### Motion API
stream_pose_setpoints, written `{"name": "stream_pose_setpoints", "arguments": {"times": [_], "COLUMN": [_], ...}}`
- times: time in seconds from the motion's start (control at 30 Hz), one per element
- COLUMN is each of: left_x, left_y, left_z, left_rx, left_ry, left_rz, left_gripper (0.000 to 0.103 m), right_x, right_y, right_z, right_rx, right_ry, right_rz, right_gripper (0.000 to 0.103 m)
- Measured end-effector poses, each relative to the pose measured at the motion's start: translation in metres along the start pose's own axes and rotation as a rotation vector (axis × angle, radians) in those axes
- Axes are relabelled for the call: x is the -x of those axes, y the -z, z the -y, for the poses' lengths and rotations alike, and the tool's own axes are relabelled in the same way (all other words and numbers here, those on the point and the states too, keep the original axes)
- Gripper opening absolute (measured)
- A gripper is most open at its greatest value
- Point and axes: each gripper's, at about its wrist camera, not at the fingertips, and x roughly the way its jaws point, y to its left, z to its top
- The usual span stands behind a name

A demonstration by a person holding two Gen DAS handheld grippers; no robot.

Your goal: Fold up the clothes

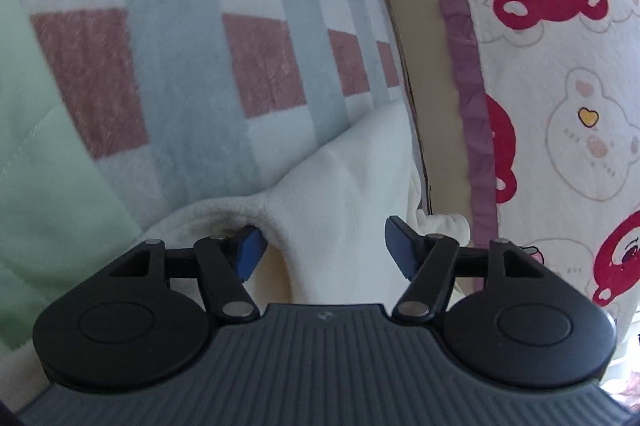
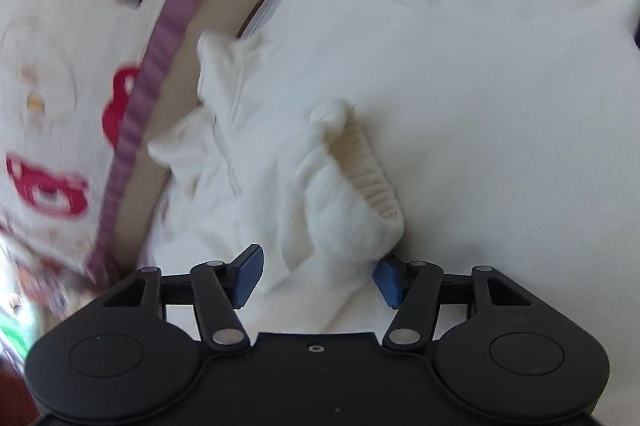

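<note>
A white fleece garment (image 2: 460, 73) lies spread over the bed and fills most of the right wrist view, soft and lightly creased. One sleeve (image 2: 340, 201) of it lies bunched on top of the body of the garment, and its ribbed cuff (image 2: 368, 169) points toward the upper middle of that view. The right gripper (image 2: 316, 280) sits low over this sleeve with its jaws apart, the bunched cloth lying between the two blue pads (image 2: 248, 276) but not pinched; the right pad is partly hidden under the fold. A rumpled edge of the garment (image 2: 216, 97) reaches toward the left of that view, just beside a strip of tan surface (image 2: 192, 37). In the left wrist view another part of the same white garment (image 1: 340, 185) rises in a soft fold in front of the left gripper (image 1: 324, 250). Its jaws stand apart too, with the left pad (image 1: 250, 252) pressed against the cloth and the right pad free of it. Behind the garment lies a plush blanket (image 1: 192, 45) checked in pale blue, white and dusty pink, with a light green quilt (image 1: 36, 185) at its left. To the right stands a cream pillow (image 1: 560, 65) printed with red bears and edged with a purple frill (image 1: 464, 65).
</note>
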Motion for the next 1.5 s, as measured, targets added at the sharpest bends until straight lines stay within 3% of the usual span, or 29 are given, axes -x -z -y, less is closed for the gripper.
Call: {"name": "stream_pose_setpoints", "arguments": {"times": [0.03,0.07,0.1,0.23,0.33,0.4,0.47,0.53,0.7,0.87,1.07,1.13,1.27,1.4,1.5], "left_x": [-0.001,-0.001,-0.002,0.002,0.0,-0.001,-0.002,-0.004,-0.004,-0.004,-0.004,-0.004,-0.003,-0.002,-0.003], "left_y": [0.0,0.0,0.0,0.006,0.012,0.014,0.015,0.014,0.014,0.015,0.016,0.015,0.016,0.018,0.019], "left_z": [0.0,0.0,0.0,-0.007,-0.002,-0.002,-0.003,-0.004,-0.003,-0.003,-0.003,-0.003,0.0,0.001,0.001], "left_rx": [-0.01,-0.02,-0.03,-0.036,-0.098,-0.117,-0.125,-0.12,-0.141,-0.165,-0.189,-0.19,-0.22,-0.243,-0.248], "left_ry": [-0.016,-0.032,-0.047,-0.015,-0.023,-0.032,-0.038,-0.039,-0.042,-0.046,-0.048,-0.045,-0.057,-0.058,-0.056], "left_rz": [0.002,0.004,0.005,-0.006,-0.027,-0.03,-0.034,-0.037,-0.037,-0.037,-0.042,-0.052,-0.051,-0.044,-0.044], "left_gripper": [0.039,0.019,0.013,0.012,0.012,0.012,0.012,0.012,0.011,0.011,0.011,0.011,0.011,0.011,0.011], "right_x": [0.0,0.003,0.005,0.06,0.065,0.047,0.029,0.032,0.035,0.034,0.08,0.075,0.039,0.004,-0.018], "right_y": [-0.002,-0.005,-0.007,-0.006,-0.011,-0.019,-0.028,-0.032,-0.035,-0.044,-0.059,-0.068,-0.083,-0.097,-0.095], "right_z": [-0.001,-0.011,-0.02,-0.057,-0.045,-0.018,0.006,0.014,0.005,0.014,-0.013,-0.023,-0.035,-0.034,-0.035], "right_rx": [0.006,0.096,0.186,0.549,0.628,0.644,0.515,0.411,0.493,0.413,0.479,0.53,0.649,0.645,0.697], "right_ry": [0.006,0.012,0.017,-0.156,-0.033,0.102,0.157,0.108,0.138,0.108,0.098,0.073,0.15,0.201,0.19], "right_rz": [0.012,0.03,0.048,0.236,0.199,0.14,0.044,0.065,0.089,0.091,0.195,0.133,0.059,-0.003,-0.042], "right_gripper": [0.047,0.01,0.012,0.01,0.017,0.023,0.023,0.026,0.03,0.052,0.055,0.055,0.056,0.058,0.066]}}
